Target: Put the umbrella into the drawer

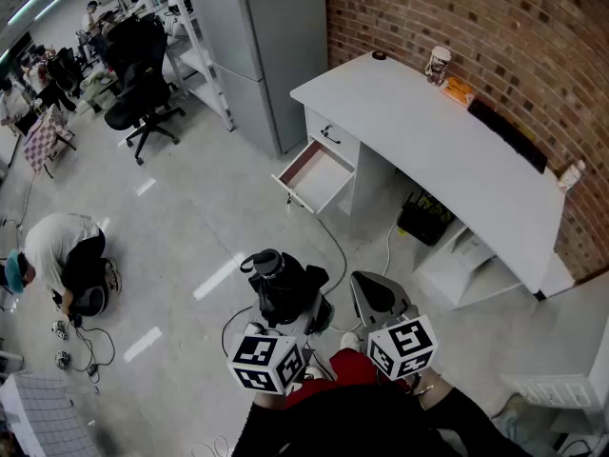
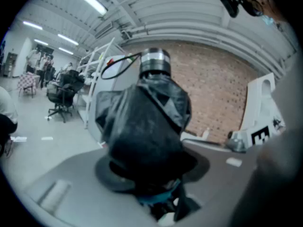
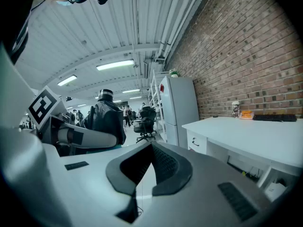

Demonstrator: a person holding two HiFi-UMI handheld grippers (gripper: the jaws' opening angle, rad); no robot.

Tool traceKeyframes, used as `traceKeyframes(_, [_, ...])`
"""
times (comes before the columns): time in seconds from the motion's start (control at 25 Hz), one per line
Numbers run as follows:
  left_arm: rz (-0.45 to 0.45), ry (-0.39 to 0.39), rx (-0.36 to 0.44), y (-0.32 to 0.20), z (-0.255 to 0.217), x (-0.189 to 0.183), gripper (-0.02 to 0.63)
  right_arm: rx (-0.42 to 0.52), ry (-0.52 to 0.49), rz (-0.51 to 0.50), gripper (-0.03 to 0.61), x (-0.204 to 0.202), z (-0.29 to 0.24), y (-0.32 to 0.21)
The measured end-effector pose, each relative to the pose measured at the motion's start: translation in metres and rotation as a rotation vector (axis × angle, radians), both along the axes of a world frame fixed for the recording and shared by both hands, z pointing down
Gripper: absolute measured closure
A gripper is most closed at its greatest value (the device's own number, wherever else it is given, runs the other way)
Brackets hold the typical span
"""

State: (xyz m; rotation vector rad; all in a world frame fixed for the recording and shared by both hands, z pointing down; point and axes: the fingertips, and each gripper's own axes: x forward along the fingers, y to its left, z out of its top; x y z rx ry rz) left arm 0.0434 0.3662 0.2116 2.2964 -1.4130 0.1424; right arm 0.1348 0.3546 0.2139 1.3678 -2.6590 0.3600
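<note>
A folded black umbrella (image 1: 285,291) with a silver end cap points away from me, and my left gripper (image 1: 290,320) is shut on it. In the left gripper view the umbrella (image 2: 144,126) fills the middle and hides the jaws of the left gripper (image 2: 147,176). My right gripper (image 1: 378,293) is beside it on the right, shut and holding nothing. Its pads meet at the tip in the right gripper view (image 3: 151,148), where the umbrella (image 3: 106,119) shows at the left. The open drawer (image 1: 319,174) juts from the white desk (image 1: 428,131) ahead, and looks bare inside.
A grey fridge (image 1: 257,46) stands left of the desk against the brick wall. A cup (image 1: 438,65) and an orange pack (image 1: 459,89) are on the desktop. A cable (image 1: 333,246) runs across the floor. An office chair (image 1: 143,84) and a crouching person (image 1: 67,255) are at left.
</note>
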Motion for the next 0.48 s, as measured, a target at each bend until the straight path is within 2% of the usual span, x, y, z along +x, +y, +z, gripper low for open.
traceKeyframes(0.24, [-0.025,0.021,0.003,-0.019,-0.001,-0.001,0.405,0.01,0.002,-0.009,0.577,0.006,0.001,-0.013])
traceKeyframes(0.48, [-0.047,0.005,-0.004,-0.045,0.006,0.004,0.403,0.009,-0.001,0.001,0.577,0.029,0.005,-0.038])
